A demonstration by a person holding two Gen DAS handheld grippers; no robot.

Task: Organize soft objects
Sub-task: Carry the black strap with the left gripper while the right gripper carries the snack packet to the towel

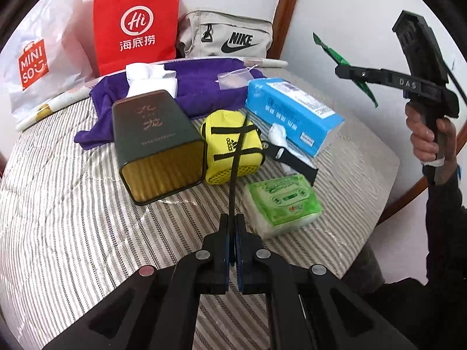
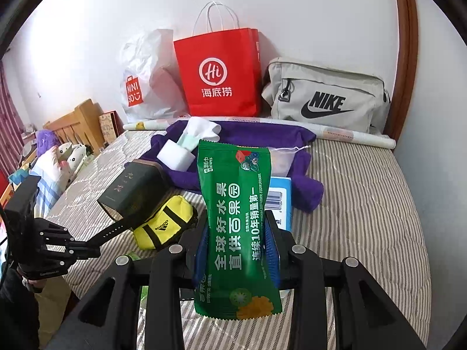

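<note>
Striped quilted bed (image 1: 73, 218) is covered by a rumpled purple towel (image 1: 204, 87), a boxy dark tin (image 1: 154, 143), a blue tissue pack (image 1: 292, 113) and a yellow mesh-bottomed pouch (image 1: 233, 148). Its thin black strap (image 1: 235, 175) is clamped between left gripper (image 1: 232, 250) fingers. Glossy green flat packet (image 2: 238, 227) is pinched upright above the bed by right gripper (image 2: 238, 248).

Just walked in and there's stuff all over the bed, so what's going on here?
A person is sorting soft items on a striped bed, one handheld tool in each hand. The left tool is shut on a black strap that leads to the yellow Adidas pouch. The right tool is raised, gripping a green snack packet. A dark box, blue tissue pack and green tissue pack still lie on the bed.
</note>
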